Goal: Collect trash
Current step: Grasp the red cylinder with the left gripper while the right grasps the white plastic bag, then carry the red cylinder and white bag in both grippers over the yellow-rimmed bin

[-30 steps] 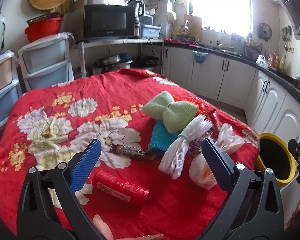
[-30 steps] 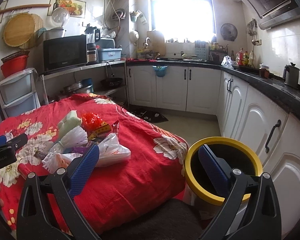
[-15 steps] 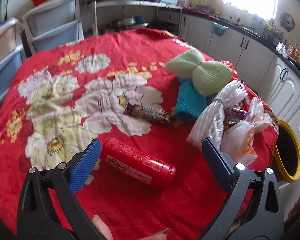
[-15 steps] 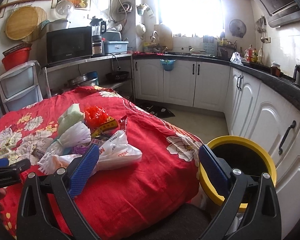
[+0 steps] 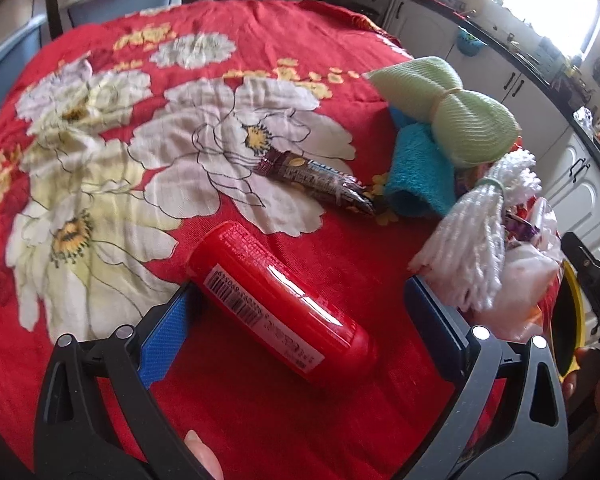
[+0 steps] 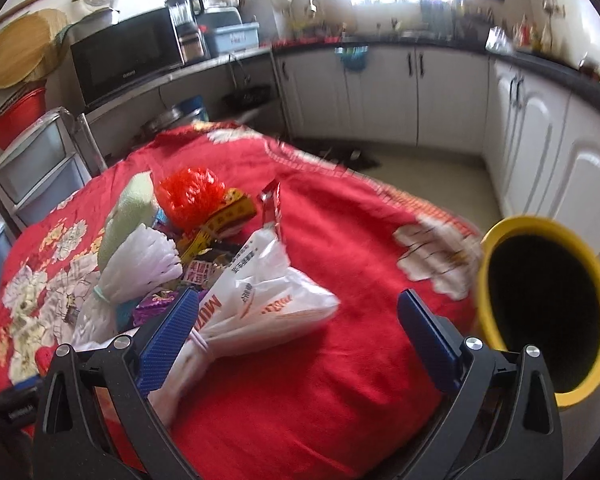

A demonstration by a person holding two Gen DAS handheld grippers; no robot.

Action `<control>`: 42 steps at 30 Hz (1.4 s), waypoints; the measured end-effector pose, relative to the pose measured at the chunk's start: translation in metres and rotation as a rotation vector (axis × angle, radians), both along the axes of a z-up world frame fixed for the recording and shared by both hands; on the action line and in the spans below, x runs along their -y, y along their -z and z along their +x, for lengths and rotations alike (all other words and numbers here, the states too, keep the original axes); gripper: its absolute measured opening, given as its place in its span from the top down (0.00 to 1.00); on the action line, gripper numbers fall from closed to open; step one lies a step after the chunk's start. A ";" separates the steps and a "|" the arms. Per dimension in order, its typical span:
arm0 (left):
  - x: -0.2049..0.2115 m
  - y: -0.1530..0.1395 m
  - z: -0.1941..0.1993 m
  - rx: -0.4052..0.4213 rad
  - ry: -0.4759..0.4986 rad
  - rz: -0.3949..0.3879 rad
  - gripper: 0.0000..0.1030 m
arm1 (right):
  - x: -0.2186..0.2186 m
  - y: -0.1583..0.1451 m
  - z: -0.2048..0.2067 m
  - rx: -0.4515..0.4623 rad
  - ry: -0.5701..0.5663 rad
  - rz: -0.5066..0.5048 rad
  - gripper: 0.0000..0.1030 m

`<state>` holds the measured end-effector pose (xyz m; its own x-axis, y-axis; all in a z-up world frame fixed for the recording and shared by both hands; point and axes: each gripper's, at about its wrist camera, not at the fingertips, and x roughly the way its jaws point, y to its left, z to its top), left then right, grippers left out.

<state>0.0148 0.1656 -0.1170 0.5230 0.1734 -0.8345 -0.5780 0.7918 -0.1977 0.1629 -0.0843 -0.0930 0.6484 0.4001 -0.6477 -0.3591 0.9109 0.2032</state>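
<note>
The left gripper (image 5: 296,324) is spread wide around a red bottle (image 5: 276,300) lying on its side, not yet pinched. The right gripper (image 6: 298,334) is equally wide, empty, over a white plastic bag (image 6: 260,304). Collection looks barely begun: wrappers, a candy wrapper (image 5: 316,178) at twelve o'clock from the bottle, foam netting and cloths all remain on the red tablecloth (image 5: 100,140). The yellow bin (image 6: 548,320) waits at three o'clock. The bottle is glossy, capped, barcode up.
</note>
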 end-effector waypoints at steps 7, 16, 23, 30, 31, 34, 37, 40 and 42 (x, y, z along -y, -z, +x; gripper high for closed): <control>-0.010 0.001 0.004 0.028 -0.029 0.009 0.36 | -0.002 0.019 0.023 -0.145 0.008 0.094 0.19; -0.019 0.002 0.003 0.033 -0.030 0.041 0.67 | 0.005 0.026 0.025 -0.230 -0.034 0.252 0.52; -0.021 -0.003 -0.003 0.058 -0.002 0.027 0.72 | 0.019 0.013 0.016 -0.198 -0.032 0.295 0.59; -0.009 -0.033 -0.011 0.151 0.040 0.059 0.73 | 0.037 -0.013 -0.006 -0.095 -0.052 0.285 0.60; -0.006 -0.037 -0.011 0.166 0.050 0.069 0.73 | 0.040 -0.016 -0.007 -0.083 -0.050 0.282 0.60; 0.006 -0.055 -0.009 0.215 0.083 0.109 0.73 | 0.050 -0.027 -0.013 -0.035 -0.042 0.269 0.60; 0.019 -0.070 -0.002 0.255 0.122 0.134 0.73 | 0.061 -0.037 -0.016 0.011 -0.027 0.251 0.60; 0.033 -0.082 0.006 0.286 0.162 0.148 0.73 | 0.073 -0.047 -0.020 0.051 -0.004 0.239 0.60; 0.042 -0.088 0.012 0.304 0.189 0.151 0.73 | 0.081 -0.051 -0.020 0.072 0.011 0.232 0.60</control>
<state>0.0264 0.1235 -0.0293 0.7772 0.1597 -0.6086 -0.3521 0.9120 -0.2103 0.1425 -0.1656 -0.0416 0.6943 0.5256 -0.4916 -0.3708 0.8467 0.3815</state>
